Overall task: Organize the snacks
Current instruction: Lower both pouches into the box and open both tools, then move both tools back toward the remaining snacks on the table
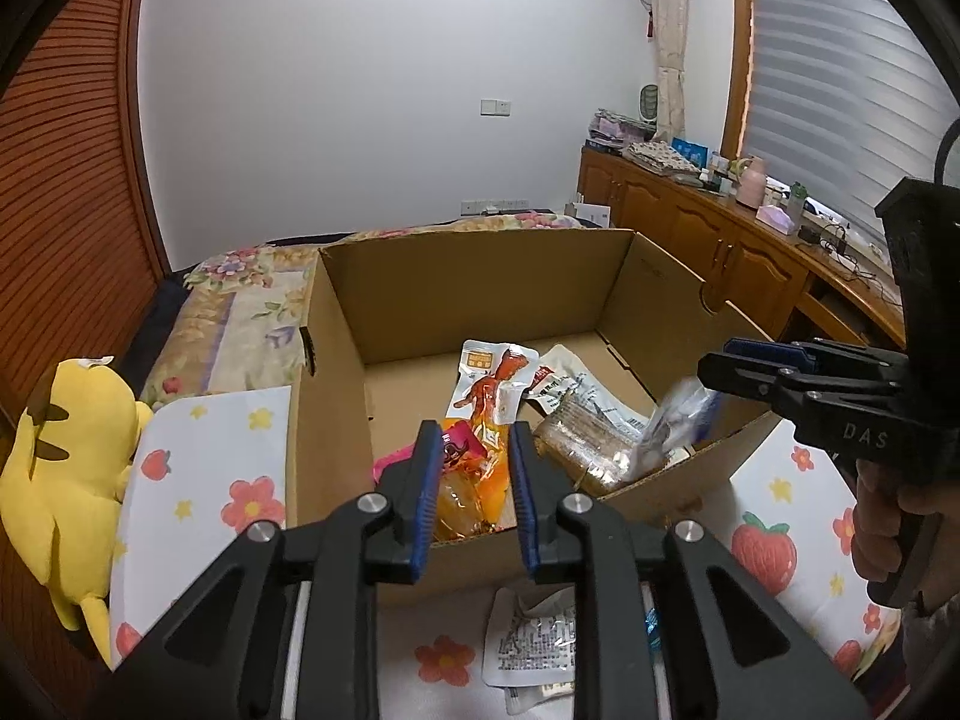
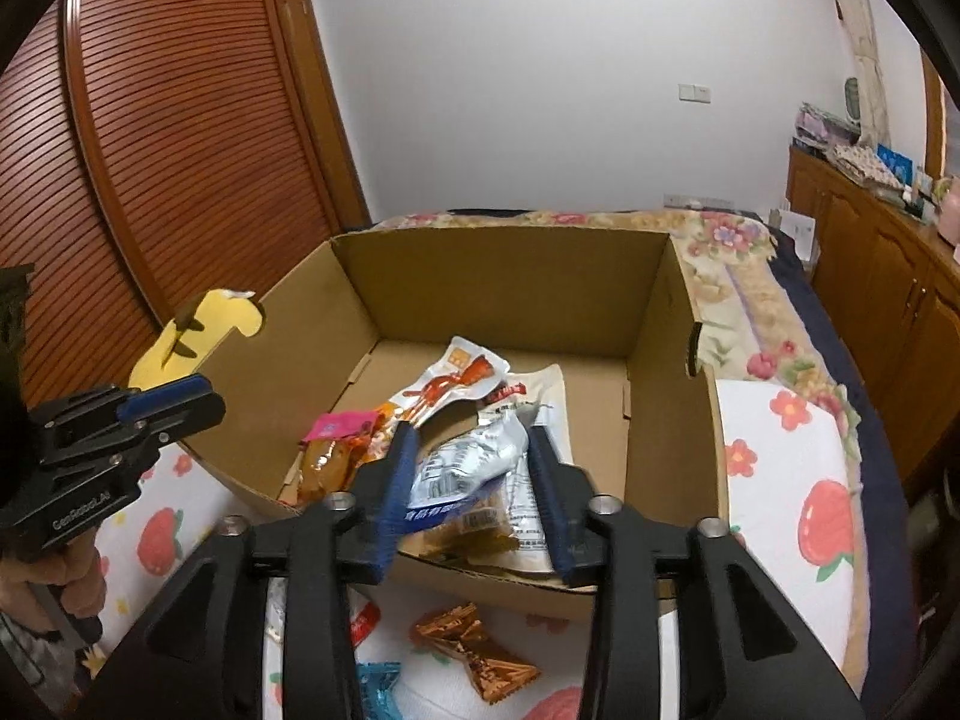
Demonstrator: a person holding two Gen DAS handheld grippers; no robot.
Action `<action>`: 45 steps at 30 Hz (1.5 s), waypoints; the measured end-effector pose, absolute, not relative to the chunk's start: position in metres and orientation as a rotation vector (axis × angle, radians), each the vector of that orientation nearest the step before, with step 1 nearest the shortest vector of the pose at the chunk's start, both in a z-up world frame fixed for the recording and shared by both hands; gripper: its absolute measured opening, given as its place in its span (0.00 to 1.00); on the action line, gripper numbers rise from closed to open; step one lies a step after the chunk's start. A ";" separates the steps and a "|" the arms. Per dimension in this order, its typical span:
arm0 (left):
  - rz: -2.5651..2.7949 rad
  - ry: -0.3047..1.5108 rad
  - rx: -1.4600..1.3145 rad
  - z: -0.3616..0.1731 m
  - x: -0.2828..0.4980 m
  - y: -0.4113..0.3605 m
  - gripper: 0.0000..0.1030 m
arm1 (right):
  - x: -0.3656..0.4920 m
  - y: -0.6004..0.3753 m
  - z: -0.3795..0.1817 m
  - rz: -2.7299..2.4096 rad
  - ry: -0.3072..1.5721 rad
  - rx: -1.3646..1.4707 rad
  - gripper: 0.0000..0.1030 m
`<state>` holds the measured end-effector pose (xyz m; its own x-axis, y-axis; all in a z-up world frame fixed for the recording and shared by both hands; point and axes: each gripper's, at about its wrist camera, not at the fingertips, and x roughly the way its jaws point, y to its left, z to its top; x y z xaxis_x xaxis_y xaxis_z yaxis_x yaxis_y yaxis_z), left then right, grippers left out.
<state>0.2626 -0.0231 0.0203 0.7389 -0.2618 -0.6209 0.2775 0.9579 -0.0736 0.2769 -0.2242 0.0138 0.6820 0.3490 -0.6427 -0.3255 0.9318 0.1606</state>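
Note:
An open cardboard box (image 1: 468,294) (image 2: 498,276) stands on a flowered sheet and holds several snack packs: a white-and-orange pouch (image 1: 492,384) (image 2: 456,378), an orange pack (image 1: 468,480) (image 2: 327,462), a pink pack (image 2: 339,423) and a brown biscuit pack (image 1: 588,438). My left gripper (image 1: 471,480) is open above the box's near wall, nothing between its fingers. My right gripper (image 2: 474,480) (image 1: 714,369) is open over the box; a silver-blue packet (image 2: 462,468) (image 1: 678,420) hangs blurred just below its fingers, apparently loose.
Loose snacks lie on the sheet in front of the box: a white packet (image 1: 528,642), a copper-foil candy (image 2: 474,654) and a blue wrapper (image 2: 375,684). A yellow plush toy (image 1: 60,480) lies left of the box. A wooden cabinet (image 1: 720,240) stands at the right.

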 end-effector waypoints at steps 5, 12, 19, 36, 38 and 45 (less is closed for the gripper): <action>-0.290 0.664 0.045 0.022 0.257 -0.025 0.28 | 0.273 -0.226 0.018 0.378 0.713 0.042 0.47; -0.290 0.646 0.047 0.023 0.244 -0.021 0.42 | 0.242 -0.228 0.030 0.396 0.651 0.008 0.47; -0.303 0.625 0.036 0.019 0.225 -0.014 0.68 | 0.196 -0.233 0.032 0.437 0.612 -0.034 0.47; -0.306 0.607 0.054 -0.015 0.188 -0.013 0.97 | 0.169 -0.211 -0.033 0.495 0.751 -0.096 0.47; -0.310 0.615 0.067 -0.021 0.185 -0.016 0.97 | 0.168 -0.205 -0.041 0.503 0.767 -0.112 0.47; -0.322 0.650 0.067 -0.038 0.176 -0.018 0.97 | 0.174 -0.186 -0.071 0.514 0.849 -0.160 0.47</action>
